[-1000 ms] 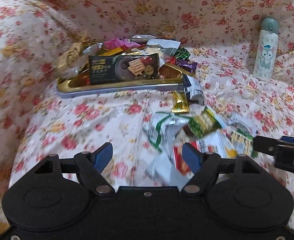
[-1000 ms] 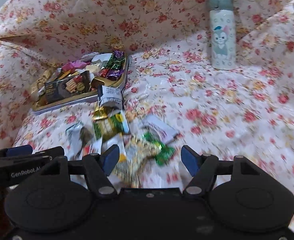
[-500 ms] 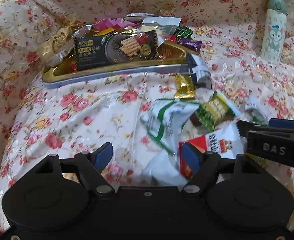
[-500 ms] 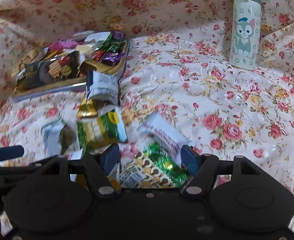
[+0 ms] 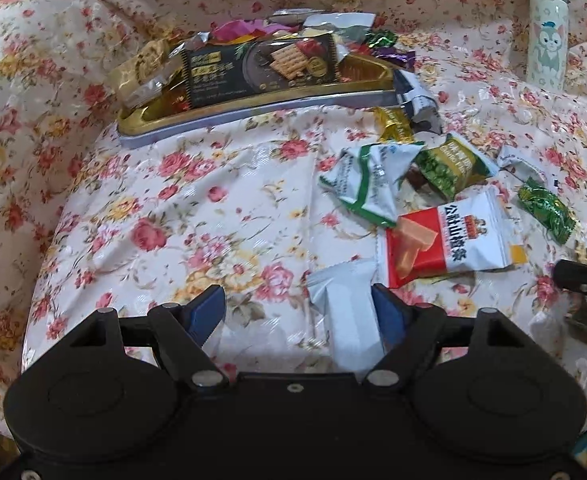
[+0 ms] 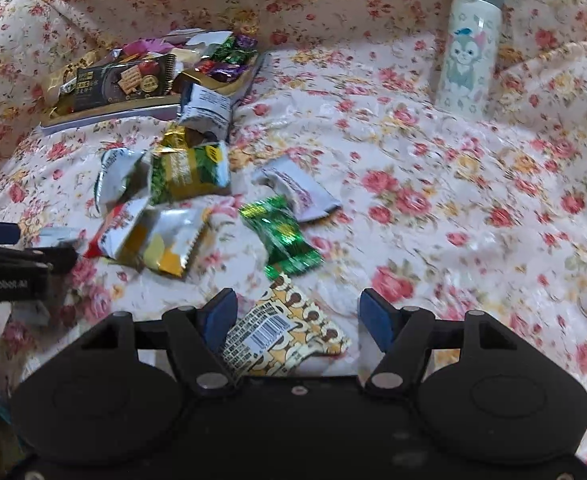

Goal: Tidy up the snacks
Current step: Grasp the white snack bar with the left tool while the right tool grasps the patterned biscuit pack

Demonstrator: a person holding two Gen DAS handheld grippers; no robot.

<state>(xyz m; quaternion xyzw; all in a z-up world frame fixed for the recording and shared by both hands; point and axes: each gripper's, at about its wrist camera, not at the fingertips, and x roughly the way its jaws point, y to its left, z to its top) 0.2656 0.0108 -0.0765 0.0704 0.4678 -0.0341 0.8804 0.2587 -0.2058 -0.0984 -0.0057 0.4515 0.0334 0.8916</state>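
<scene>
Left gripper [image 5: 298,307] jaws opening around white packet [image 5: 345,312], ungripped; right gripper [image 6: 298,314] spread over patterned packet [image 6: 281,332]. Both well short of tray [image 5: 253,110]. Risk: slick foil slips, fabric pinched.

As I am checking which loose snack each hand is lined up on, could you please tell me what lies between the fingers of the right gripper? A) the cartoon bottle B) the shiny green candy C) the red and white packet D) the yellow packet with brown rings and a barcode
D: in the right wrist view the yellow packet with brown rings and a barcode lies between the open right gripper's fingers.
</scene>
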